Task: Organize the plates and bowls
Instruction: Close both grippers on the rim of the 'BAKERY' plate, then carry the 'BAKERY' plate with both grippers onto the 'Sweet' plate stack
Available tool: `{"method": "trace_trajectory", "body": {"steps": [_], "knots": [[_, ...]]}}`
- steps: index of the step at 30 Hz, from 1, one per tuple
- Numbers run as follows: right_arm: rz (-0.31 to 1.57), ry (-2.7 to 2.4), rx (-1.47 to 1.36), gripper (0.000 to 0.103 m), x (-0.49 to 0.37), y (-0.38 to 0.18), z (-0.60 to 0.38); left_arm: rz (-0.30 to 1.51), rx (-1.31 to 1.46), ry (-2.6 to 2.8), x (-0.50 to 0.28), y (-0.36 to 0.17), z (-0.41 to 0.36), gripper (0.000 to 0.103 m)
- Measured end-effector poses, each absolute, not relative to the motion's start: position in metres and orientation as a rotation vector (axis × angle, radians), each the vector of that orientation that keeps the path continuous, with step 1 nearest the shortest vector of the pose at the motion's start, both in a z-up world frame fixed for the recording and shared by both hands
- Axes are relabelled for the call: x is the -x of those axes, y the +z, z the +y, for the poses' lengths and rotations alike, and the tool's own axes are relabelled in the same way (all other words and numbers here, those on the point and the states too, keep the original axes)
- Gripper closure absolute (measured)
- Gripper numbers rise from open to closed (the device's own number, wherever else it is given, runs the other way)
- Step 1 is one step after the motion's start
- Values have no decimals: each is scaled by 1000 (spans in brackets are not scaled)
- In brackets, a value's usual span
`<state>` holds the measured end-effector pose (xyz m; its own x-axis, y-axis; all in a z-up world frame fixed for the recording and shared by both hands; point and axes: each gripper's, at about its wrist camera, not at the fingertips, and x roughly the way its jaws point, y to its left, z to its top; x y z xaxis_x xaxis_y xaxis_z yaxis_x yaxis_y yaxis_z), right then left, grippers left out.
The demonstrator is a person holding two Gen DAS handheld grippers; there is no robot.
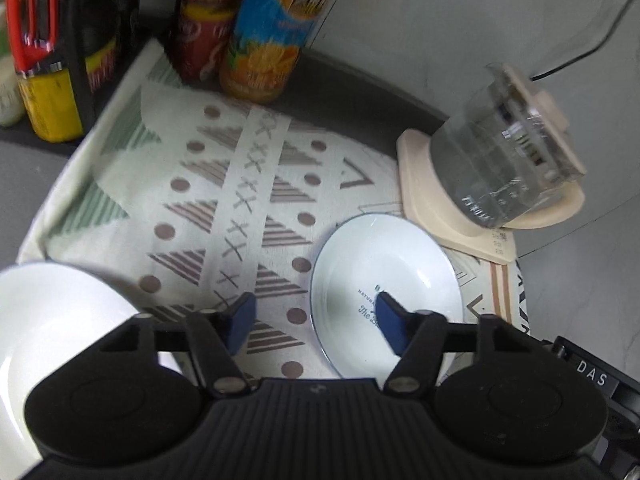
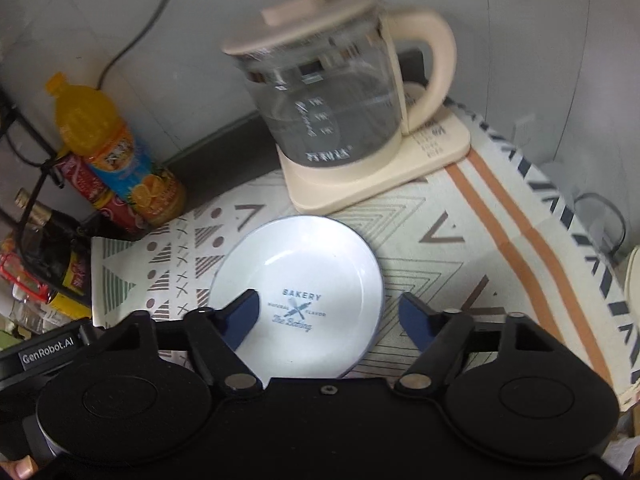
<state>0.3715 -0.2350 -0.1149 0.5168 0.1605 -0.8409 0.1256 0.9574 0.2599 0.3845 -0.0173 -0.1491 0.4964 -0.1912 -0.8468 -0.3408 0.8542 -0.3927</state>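
Note:
A white plate with blue "BAKERY" print [image 2: 304,280] lies on the patterned cloth [image 2: 440,216]; it also shows in the left wrist view [image 1: 400,264]. A plain white bowl [image 1: 52,320] sits at the lower left of the left wrist view. My left gripper [image 1: 316,322] is open and empty, its right finger over the plate's near left edge. My right gripper [image 2: 332,322] is open and empty, hovering over the plate's near edge with its fingers either side of the print.
A glass kettle on a cream base [image 2: 340,112] stands just behind the plate; it shows in the left wrist view [image 1: 500,164] too. An orange juice bottle [image 2: 116,156] and a red bottle [image 1: 204,28] stand at the back left, beside a rack of sauce bottles [image 1: 48,64]. A wall with cables is behind.

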Motion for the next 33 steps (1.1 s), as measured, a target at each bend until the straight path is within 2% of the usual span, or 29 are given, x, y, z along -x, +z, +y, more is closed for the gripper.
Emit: {"method": "trace_trajectory", "body": {"steps": [4,8,12,20,24,27,33], "knots": [[1067,17,-301,41,-384,-128,-243,1107,581,119,-396,-167,-19,58],[1114,19,-299,58,-396,-145,-251,1142,600,135,-406,-182,-21,69],[1170,12,-318,65,-407,-161,-258,1172,607,128,-415,-193,-26,78],[1243,25,-318,75,-421,-185,-262,1205,598,114,-425,-205,-35,83],[1279,40,-330,83,-428,-195,-262,1222,597,107,-428,-210,-37,91],[1294,49,-319,86,-429,-201,-260,1228,597,102,-427,-214,-38,92],[1306,73,-319,88,-431,-205,-257,1220,568,98,-426,-213,-41,93]]}}
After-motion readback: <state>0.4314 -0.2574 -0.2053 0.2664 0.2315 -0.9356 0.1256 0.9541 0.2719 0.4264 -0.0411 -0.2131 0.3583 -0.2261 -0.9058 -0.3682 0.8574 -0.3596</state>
